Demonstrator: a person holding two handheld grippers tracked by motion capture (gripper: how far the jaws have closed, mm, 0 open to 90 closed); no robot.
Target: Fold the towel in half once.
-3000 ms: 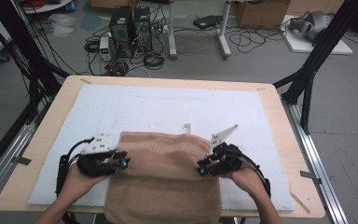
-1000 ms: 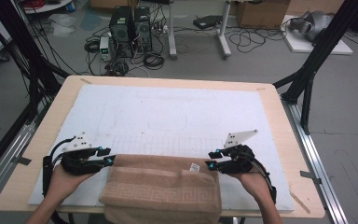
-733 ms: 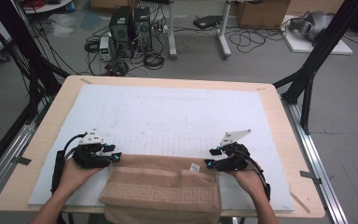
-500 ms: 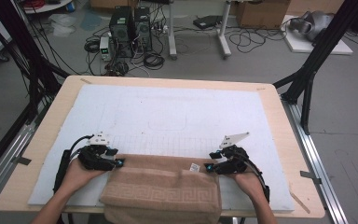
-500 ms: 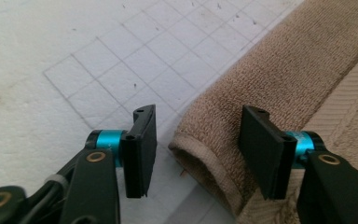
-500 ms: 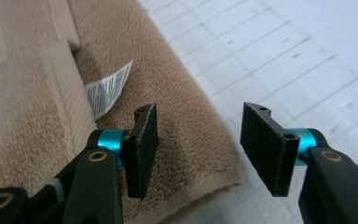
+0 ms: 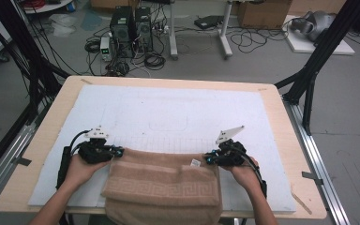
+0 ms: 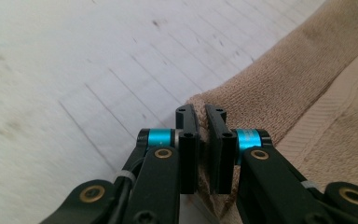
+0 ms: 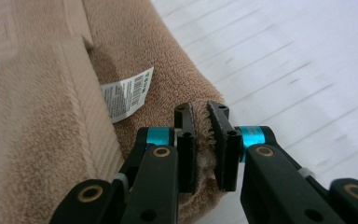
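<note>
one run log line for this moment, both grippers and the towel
left hand-held gripper: shut on towel corner | right hand-held gripper: shut on towel corner by label | towel: folded, near table edge

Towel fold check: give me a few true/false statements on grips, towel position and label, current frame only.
1. The left gripper is shut on a corner of the tan towel. True.
2. The right gripper hangs open above the towel. False: its jaws are closed on the towel's edge.
3. A white label with a barcode lies on the towel near the right gripper. True.
4. The towel sits at the far edge of the white mat. False: it lies at the near edge, overhanging the table's front.
5. The towel has a patterned band across it. True.
</note>
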